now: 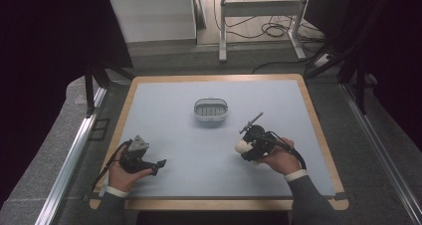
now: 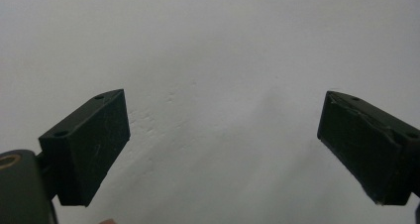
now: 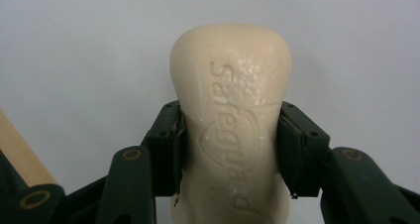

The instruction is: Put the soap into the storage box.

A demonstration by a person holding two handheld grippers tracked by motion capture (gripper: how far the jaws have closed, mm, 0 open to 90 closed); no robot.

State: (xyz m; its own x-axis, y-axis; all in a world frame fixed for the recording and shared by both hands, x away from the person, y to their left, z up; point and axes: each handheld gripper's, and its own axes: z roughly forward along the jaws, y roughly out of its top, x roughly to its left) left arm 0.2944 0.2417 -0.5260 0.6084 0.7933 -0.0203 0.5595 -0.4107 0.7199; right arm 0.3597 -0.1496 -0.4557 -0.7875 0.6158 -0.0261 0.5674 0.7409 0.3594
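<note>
A cream bar of soap (image 3: 230,130) with raised lettering is clamped at its waist between the two black jaws of my right gripper (image 3: 230,149). In the high view the soap bar (image 1: 243,146) sticks out to the left of the right gripper (image 1: 247,148), which a hand holds just above the mat at the right. A white oval soap dish (image 1: 210,109) sits on the mat beyond it, toward the middle. My left gripper (image 1: 160,164) rests low at the front left with its jaws wide apart; in the left gripper view nothing lies between its pads (image 2: 94,149).
A pale blue mat (image 1: 199,145) covers the wooden-edged table (image 1: 318,135). Dark curtains hang on both sides, and a metal frame with cables stands on the floor behind the table.
</note>
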